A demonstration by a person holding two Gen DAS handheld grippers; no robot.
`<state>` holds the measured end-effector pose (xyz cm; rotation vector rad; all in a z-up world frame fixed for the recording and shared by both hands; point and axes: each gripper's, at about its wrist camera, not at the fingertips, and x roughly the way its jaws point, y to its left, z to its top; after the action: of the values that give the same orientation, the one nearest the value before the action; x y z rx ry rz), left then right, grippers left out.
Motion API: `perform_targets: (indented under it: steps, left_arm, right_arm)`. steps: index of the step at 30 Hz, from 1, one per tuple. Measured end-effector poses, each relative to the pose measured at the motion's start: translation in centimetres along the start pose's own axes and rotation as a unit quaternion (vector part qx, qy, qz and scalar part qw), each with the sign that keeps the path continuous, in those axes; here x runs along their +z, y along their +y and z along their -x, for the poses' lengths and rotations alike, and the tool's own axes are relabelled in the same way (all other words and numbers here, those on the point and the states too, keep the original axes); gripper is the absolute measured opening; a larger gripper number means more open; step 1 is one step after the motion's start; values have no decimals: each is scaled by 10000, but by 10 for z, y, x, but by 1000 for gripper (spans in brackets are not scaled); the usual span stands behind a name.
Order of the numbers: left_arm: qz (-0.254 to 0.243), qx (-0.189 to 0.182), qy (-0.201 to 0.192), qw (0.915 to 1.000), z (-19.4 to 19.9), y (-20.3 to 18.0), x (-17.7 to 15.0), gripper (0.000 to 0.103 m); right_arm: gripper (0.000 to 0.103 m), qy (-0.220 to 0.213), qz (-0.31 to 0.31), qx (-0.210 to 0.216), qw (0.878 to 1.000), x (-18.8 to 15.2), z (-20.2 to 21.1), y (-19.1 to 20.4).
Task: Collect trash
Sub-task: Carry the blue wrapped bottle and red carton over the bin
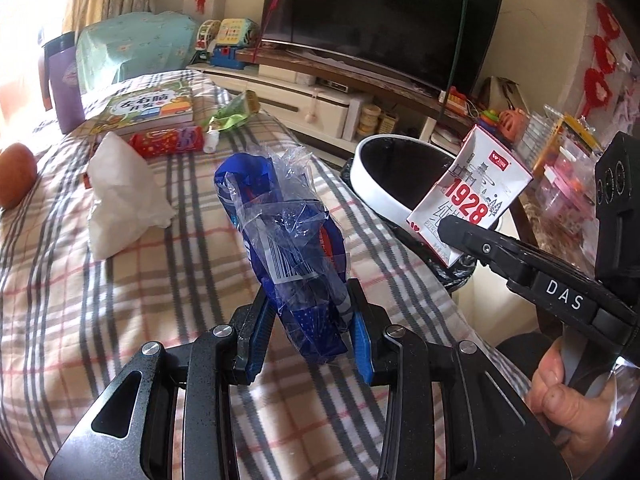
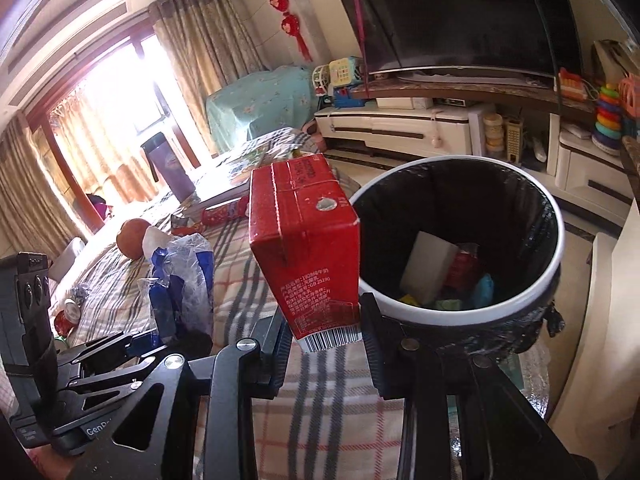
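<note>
now, carton: right gripper (image 2: 326, 354) jaws are clamping the milk carton (image 2: 304, 248) upright, just beside the trash bin (image 2: 558, 240), bin lying right of it.
wrapper: left gripper (image 1: 308, 340) jaws are pinching the blue plastic wrapper (image 1: 280, 240) over the bed (image 1: 120, 300), farther from the bin.
nearer: right hand is leading.

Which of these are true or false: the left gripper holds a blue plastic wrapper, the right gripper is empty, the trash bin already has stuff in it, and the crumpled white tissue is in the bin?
1. The left gripper holds a blue plastic wrapper. True.
2. The right gripper is empty. False: it is shut on a red milk carton.
3. The trash bin already has items inside. True.
4. The crumpled white tissue is in the bin. False: it lies on the plaid blanket.
</note>
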<state>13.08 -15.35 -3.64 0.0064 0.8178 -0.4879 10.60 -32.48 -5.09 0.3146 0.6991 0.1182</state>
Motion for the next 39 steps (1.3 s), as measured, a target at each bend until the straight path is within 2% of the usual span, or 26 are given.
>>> perform_targets:
  steps: [39]
  left_arm:
    - [-532, -163, 55, 9984, -29, -52, 29, 34]
  right_arm:
    - [33, -225, -344, -298, 9987, 8, 24, -40]
